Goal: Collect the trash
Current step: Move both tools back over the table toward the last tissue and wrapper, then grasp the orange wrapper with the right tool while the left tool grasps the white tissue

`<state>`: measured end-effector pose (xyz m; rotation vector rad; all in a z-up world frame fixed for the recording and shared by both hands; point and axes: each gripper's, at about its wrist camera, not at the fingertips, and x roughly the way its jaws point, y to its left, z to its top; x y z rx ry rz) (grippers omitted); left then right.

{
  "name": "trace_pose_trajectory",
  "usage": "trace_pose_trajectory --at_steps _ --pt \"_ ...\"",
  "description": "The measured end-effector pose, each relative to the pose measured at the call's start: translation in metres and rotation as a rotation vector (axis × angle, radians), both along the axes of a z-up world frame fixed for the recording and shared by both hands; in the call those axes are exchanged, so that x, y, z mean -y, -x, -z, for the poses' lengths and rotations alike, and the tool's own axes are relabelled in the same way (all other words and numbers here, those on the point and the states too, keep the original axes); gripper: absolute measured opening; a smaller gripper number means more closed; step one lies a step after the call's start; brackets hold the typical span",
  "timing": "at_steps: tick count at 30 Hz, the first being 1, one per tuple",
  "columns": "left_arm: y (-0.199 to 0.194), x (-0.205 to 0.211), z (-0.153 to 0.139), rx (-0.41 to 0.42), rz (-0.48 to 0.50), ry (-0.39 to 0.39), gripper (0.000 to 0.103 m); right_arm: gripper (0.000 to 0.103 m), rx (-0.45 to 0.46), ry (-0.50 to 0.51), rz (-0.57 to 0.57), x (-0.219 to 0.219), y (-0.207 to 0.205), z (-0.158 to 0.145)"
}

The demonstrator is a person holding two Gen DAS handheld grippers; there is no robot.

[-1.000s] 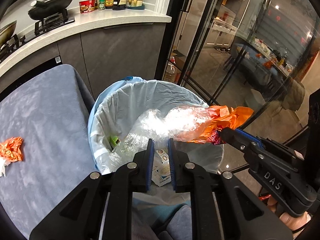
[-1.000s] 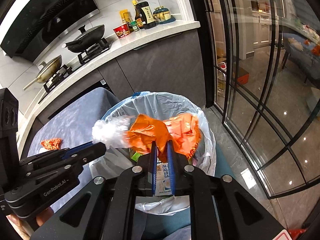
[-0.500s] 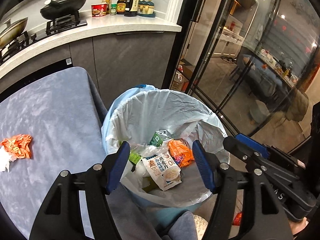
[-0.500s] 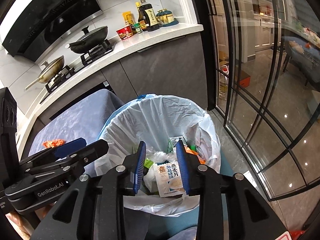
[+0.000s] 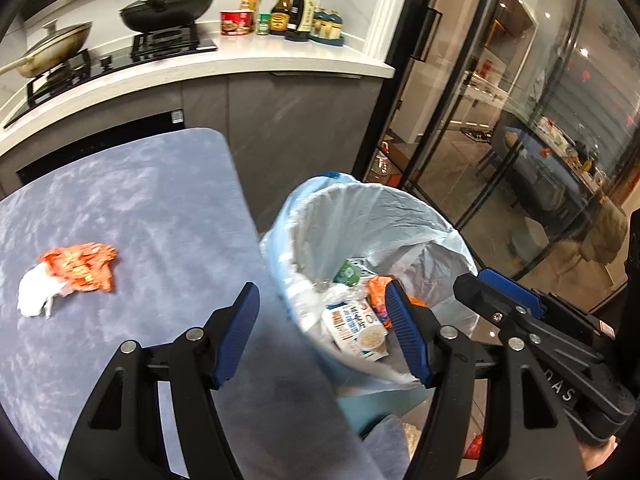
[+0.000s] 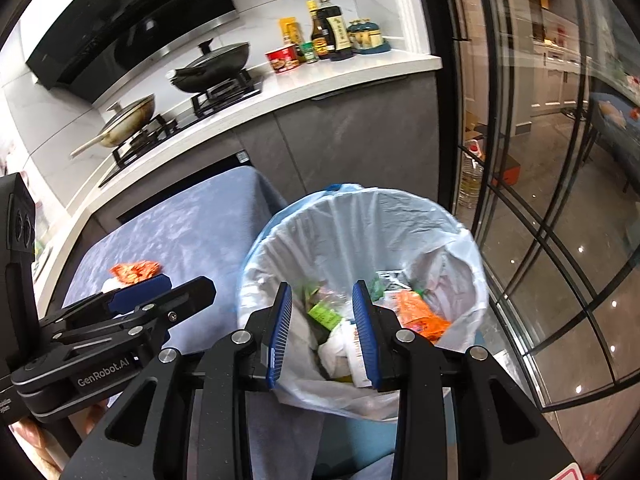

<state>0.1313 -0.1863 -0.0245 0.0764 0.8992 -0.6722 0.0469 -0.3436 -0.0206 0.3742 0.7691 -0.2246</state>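
A trash bin (image 5: 376,208) lined with a pale blue-white bag stands beside a table covered in blue-grey cloth (image 5: 120,216). It also shows in the right wrist view (image 6: 360,216). It holds several wrappers, an oat packet (image 5: 356,330) and an orange wrapper (image 6: 418,314). On the table lie a crumpled orange wrapper (image 5: 82,266) and a white tissue (image 5: 36,294) touching it. My left gripper (image 5: 322,334) is open and empty, over the table edge and bin rim. My right gripper (image 6: 322,330) is open and empty above the bin.
A kitchen counter (image 5: 248,60) behind the table carries pans on a hob, bottles and a red cup. Glass doors with black frames (image 5: 480,120) stand to the right of the bin. A tiled floor (image 6: 560,280) lies beyond.
Both grippers opened and let the orange and clear plastic trash drop into the bin. The left gripper has since moved left and back, so more of the table shows.
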Motion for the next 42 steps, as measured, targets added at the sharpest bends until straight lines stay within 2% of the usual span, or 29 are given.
trace_pose_trajectory --at_steps 16,19,21,28,31,35,42 --pt "-0.011 -0.121 0.008 -0.001 -0.198 -0.028 0.062 0.033 -0.031 0.015 -0.192 -0.102 -0.039 0.005" --pt "-0.014 -0.146 0.011 0.002 -0.244 -0.036 0.070 0.041 -0.039 0.024 -0.227 -0.123 -0.051 0.008" --pt "-0.018 -0.163 0.013 0.005 -0.280 -0.041 0.071 0.045 -0.042 0.030 -0.245 -0.134 -0.058 0.010" --pt "-0.049 -0.221 0.027 -0.006 -0.410 -0.068 0.079 0.047 -0.065 0.042 -0.300 -0.167 -0.092 0.019" --pt "-0.063 -0.236 0.029 0.007 -0.430 -0.077 0.083 0.047 -0.072 0.032 -0.326 -0.178 -0.109 0.023" --pt "-0.078 -0.246 0.033 0.019 -0.432 -0.099 0.084 0.047 -0.084 0.041 -0.360 -0.196 -0.135 0.031" --pt "-0.093 -0.256 0.043 -0.002 -0.430 -0.089 0.084 0.047 -0.108 0.045 -0.401 -0.221 -0.173 0.048"
